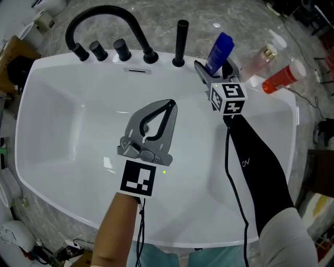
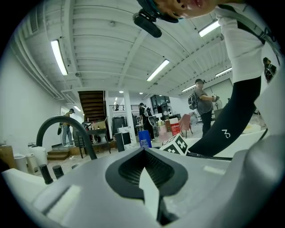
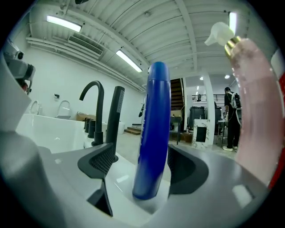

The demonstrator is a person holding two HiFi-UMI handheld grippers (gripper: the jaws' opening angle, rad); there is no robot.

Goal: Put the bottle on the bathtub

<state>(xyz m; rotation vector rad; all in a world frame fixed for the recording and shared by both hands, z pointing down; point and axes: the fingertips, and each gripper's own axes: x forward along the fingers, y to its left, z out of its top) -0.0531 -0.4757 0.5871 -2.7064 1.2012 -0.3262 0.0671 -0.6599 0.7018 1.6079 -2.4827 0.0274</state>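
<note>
A blue bottle (image 1: 219,52) stands upright on the white bathtub's (image 1: 62,130) far rim, right of the black taps. My right gripper (image 1: 216,71) is open around it; in the right gripper view the blue bottle (image 3: 153,133) rests on the rim with a gap to the left pad, while the right pad sits close beside it. Over the middle of the tub basin my left gripper (image 1: 168,106) is shut and holds nothing. In the left gripper view the blue bottle (image 2: 144,139) shows far off, beyond the shut jaws.
A black arched faucet (image 1: 104,15) with several knobs and a black hand-shower post (image 1: 181,41) line the far rim. A pink pump bottle (image 1: 261,60) and a red bottle (image 1: 282,78) stand at the right corner. Stone floor and clutter surround the tub.
</note>
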